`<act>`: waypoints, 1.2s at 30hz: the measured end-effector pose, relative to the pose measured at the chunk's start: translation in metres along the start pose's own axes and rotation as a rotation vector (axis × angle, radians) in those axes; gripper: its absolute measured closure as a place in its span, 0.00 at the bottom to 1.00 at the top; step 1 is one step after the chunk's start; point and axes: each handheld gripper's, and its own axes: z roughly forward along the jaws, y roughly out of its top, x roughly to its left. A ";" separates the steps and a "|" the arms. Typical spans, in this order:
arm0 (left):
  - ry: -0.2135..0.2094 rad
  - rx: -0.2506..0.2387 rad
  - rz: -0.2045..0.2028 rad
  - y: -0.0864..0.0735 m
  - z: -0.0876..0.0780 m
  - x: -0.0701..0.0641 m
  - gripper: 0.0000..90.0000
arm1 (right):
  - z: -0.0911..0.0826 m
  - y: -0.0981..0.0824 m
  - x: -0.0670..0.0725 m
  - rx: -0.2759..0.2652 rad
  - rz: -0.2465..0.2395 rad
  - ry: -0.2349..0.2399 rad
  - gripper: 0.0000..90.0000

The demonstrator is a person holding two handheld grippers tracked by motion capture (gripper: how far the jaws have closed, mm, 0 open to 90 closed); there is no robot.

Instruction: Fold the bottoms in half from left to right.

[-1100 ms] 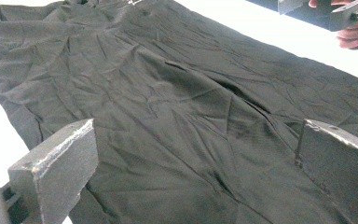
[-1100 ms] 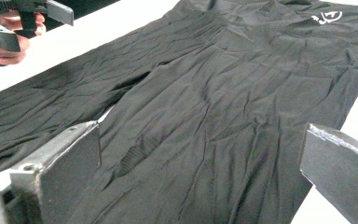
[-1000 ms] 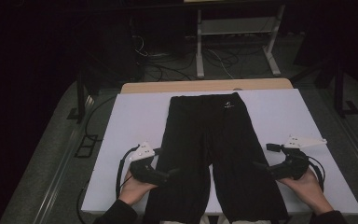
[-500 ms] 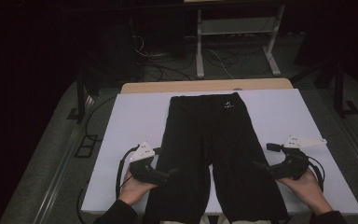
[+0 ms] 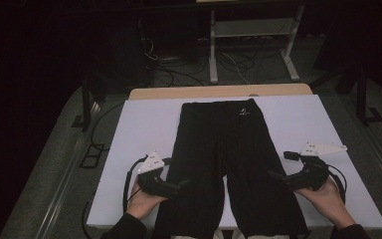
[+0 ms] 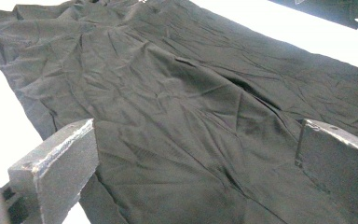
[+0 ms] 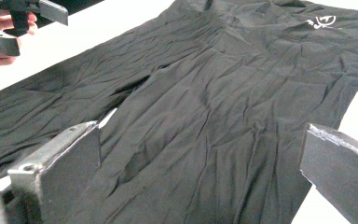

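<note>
- Your black shorts (image 5: 231,164) lie flat on the white desk (image 5: 144,124), waistband at the far edge.
- Your left claw (image 5: 181,185) gapes wide at one leg's outer edge.
- Your right claw (image 5: 274,175) gapes wide at the other leg.

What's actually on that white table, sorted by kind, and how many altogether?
Black shorts: 1
Handheld tools: 2, the left tool and the right tool, both open at the shorts' outer edges
Total: 3

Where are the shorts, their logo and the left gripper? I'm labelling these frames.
shorts (image 5: 238,164): high view, middle of the black cloth.
logo (image 7: 324,21): right gripper view, white mark near the waistband.
left gripper (image 5: 183,184): high view, between its fingers at the shorts' edge.
</note>
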 end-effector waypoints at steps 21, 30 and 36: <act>-0.004 -0.005 -0.011 0.000 0.000 0.000 0.00 | 0.013 0.043 0.004 0.039 -0.062 0.013 0.00; -0.006 -0.005 -0.011 0.000 0.001 0.000 0.00 | 0.023 0.051 0.003 0.043 -0.058 0.026 0.00; -0.006 -0.006 -0.011 0.000 0.000 0.000 0.00 | 0.031 0.059 0.004 0.054 -0.071 0.031 0.00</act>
